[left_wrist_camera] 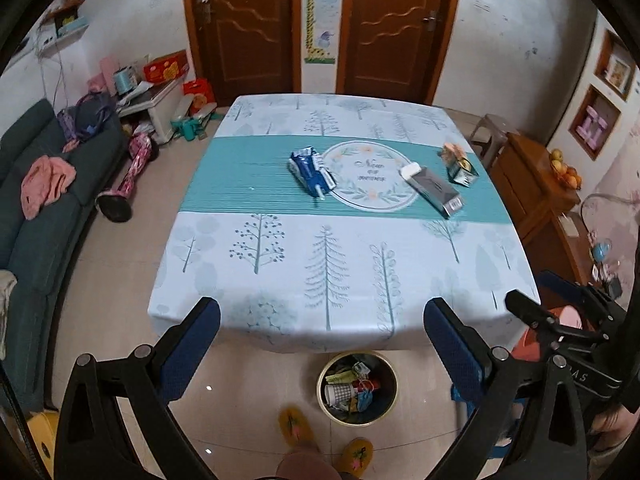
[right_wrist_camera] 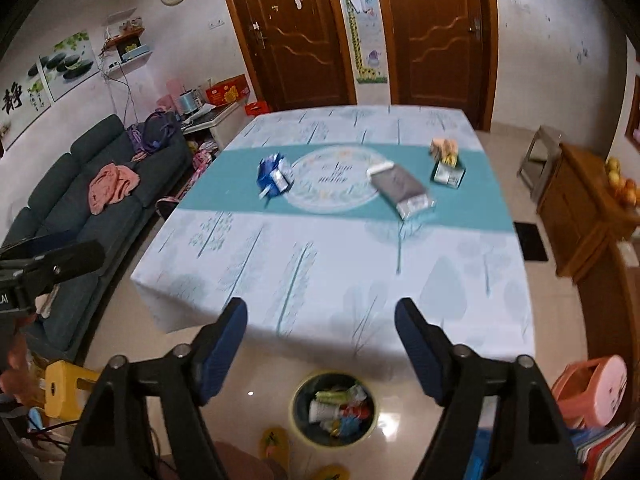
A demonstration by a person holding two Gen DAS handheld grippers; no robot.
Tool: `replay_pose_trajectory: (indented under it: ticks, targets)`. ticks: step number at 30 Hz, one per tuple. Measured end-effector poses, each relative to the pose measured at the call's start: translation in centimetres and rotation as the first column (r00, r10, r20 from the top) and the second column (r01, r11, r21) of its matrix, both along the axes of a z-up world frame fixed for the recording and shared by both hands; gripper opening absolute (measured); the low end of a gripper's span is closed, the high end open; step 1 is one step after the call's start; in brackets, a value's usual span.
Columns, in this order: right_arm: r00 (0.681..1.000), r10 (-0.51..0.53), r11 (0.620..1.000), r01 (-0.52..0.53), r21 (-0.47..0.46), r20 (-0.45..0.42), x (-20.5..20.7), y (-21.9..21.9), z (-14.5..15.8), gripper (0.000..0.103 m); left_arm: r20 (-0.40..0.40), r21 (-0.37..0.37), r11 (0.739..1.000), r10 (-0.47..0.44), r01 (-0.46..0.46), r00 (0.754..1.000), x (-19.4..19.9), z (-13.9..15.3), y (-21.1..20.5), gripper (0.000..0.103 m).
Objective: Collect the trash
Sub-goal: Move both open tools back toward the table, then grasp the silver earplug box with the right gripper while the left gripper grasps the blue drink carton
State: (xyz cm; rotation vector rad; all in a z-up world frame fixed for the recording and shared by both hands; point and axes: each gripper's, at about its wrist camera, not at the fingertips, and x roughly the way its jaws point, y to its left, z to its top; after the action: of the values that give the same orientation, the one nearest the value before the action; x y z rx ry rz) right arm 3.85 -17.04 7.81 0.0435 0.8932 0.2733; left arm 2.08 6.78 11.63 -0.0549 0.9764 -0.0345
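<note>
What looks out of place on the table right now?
Three pieces of litter lie askew along the teal band of the tree-print tablecloth: a crumpled blue-and-white wrapper, a long grey packet lying diagonally, and a small torn-open carton. The round bin on the floor already holds trash.

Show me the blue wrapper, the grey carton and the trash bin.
blue wrapper [left_wrist_camera: 311,171], left wrist view, its middle.
grey carton [left_wrist_camera: 434,189], left wrist view, top face.
trash bin [right_wrist_camera: 297,400], right wrist view, left rim.
</note>
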Motion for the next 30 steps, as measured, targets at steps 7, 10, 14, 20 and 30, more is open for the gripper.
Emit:
replay_pose_trajectory:
  ticks: [7,10,14,20,30]
  targets:
    - [1.0,-0.019,0.999,0.019,-0.048,-0.001,5.6,-0.4,-0.2,0.078,-0.035,-0.076,0.996,0.038,-0.04,0.999,6.1,-1.1,3.1,0.101]
    - [0.999,-0.04,0.997,0.04,-0.059,-0.006,8.5,-0.7,-0.8,0.078,-0.067,-0.109,0.994,0.024,-0.031,0.997,9.7,-2.3,4.1,0.101]
    - [0.996,-0.078,0.994,0.074,-0.084,-0.034,13.0,-1.2,-2.1,0.078,-0.13,-0.152,0.988,0.014,-0.034,0.991,15.3,-4.7,4.9,0.101]
    - [0.986,-0.137,0.983,0.123,-0.135,-0.096,20.2,-2.2,-5.5,0.078,-0.225,-0.199,0.979,-0.009,-0.037,0.974,23.9,-8.9,5.1,0.101]
    - [0.973,-0.131,0.976,0.093,-0.197,-0.191,26.6,-2.4,-10.8,0.078,-0.37,-0.227,0.972,-0.033,-0.056,0.928,33.2,-15.8,4.8,0.099]
